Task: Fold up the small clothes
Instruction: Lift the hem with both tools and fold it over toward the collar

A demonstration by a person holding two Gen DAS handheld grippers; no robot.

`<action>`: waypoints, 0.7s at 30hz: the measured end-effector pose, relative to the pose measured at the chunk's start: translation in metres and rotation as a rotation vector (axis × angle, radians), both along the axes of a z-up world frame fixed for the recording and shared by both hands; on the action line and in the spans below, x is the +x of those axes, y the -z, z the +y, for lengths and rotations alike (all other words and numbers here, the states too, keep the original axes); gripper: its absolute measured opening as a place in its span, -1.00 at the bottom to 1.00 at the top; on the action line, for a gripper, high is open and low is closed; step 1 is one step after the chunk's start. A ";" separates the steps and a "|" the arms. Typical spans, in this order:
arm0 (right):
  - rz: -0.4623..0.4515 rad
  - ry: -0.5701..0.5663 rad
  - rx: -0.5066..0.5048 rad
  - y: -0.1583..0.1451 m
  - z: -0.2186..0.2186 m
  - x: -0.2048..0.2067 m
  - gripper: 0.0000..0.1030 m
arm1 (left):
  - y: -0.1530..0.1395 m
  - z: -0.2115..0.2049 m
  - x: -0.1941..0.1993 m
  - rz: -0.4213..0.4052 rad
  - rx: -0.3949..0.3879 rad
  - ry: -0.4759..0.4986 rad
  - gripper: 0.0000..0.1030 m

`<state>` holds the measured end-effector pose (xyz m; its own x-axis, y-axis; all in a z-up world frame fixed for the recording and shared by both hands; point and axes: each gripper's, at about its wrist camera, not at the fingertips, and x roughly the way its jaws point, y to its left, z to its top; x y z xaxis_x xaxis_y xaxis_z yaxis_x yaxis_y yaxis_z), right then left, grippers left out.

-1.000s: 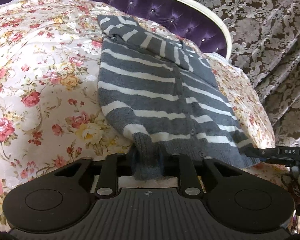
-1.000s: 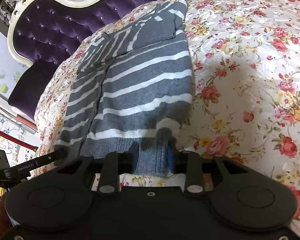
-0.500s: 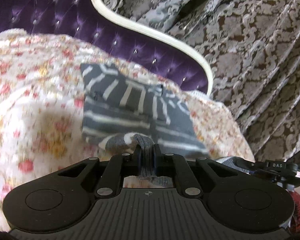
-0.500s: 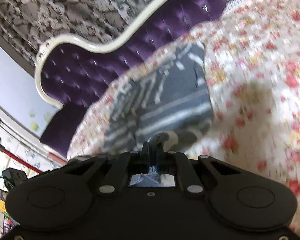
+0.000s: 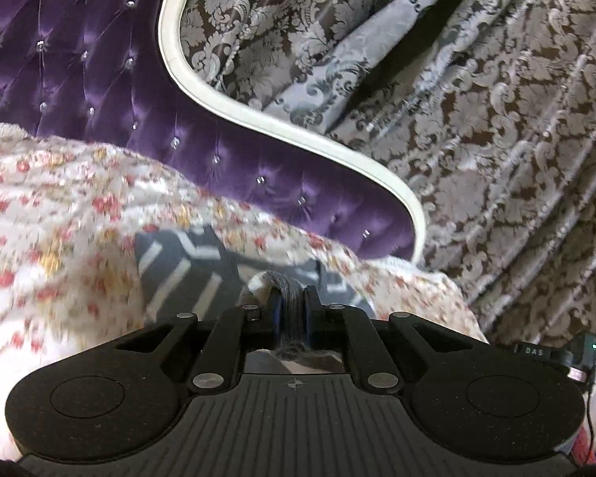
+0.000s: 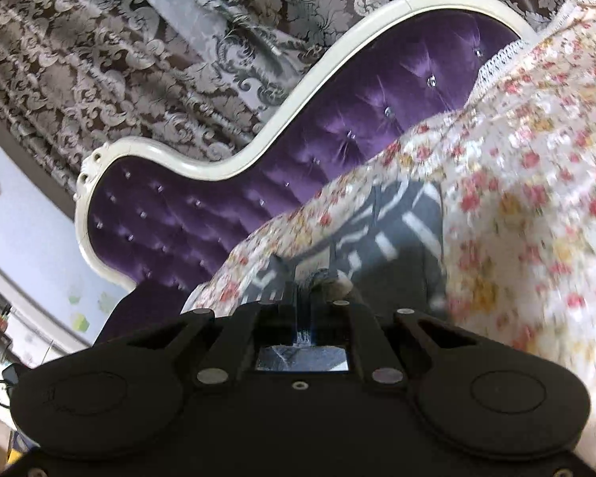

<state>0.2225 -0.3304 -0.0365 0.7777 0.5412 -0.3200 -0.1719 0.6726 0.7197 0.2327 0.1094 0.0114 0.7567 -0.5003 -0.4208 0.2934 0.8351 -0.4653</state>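
A grey cardigan with white stripes (image 5: 182, 274) lies on the floral bedspread (image 5: 59, 214); only its far part with the folded sleeves shows beyond my fingers. My left gripper (image 5: 291, 302) is shut on the cardigan's ribbed grey hem, which bunches between the jaws. In the right wrist view the cardigan (image 6: 401, 234) lies ahead and my right gripper (image 6: 304, 292) is shut on the other corner of the hem. Both grippers hold the hem lifted above the bed. The cardigan's middle is hidden behind the grippers.
A purple tufted headboard (image 5: 79, 79) with a white frame (image 5: 234, 105) rises behind the bed; it also shows in the right wrist view (image 6: 337, 151). Brown and silver damask curtains (image 5: 476, 119) hang beyond. The right gripper's device (image 5: 552, 353) shows at the left wrist view's right edge.
Both grippers closed on the cardigan's hem and lifted it up and forward toward the headboard. The views tilted up, so less of the cardigan shows.
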 end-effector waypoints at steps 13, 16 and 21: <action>0.065 0.045 -0.024 0.030 0.004 0.121 -0.74 | 0.032 -0.013 0.112 0.064 0.032 -0.080 -0.81; 0.091 0.045 -0.053 0.042 0.008 0.142 -0.73 | 0.047 -0.014 0.131 0.090 0.050 -0.093 -0.80; 0.135 0.064 -0.090 0.063 0.011 0.165 -0.67 | 0.070 -0.017 0.154 0.123 0.082 -0.123 -0.71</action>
<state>0.3876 -0.3193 -0.0995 0.7563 0.4563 -0.4688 -0.0328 0.7421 0.6695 0.3871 0.0928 -0.0590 0.7501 -0.3677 -0.5497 0.1320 0.8977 -0.4203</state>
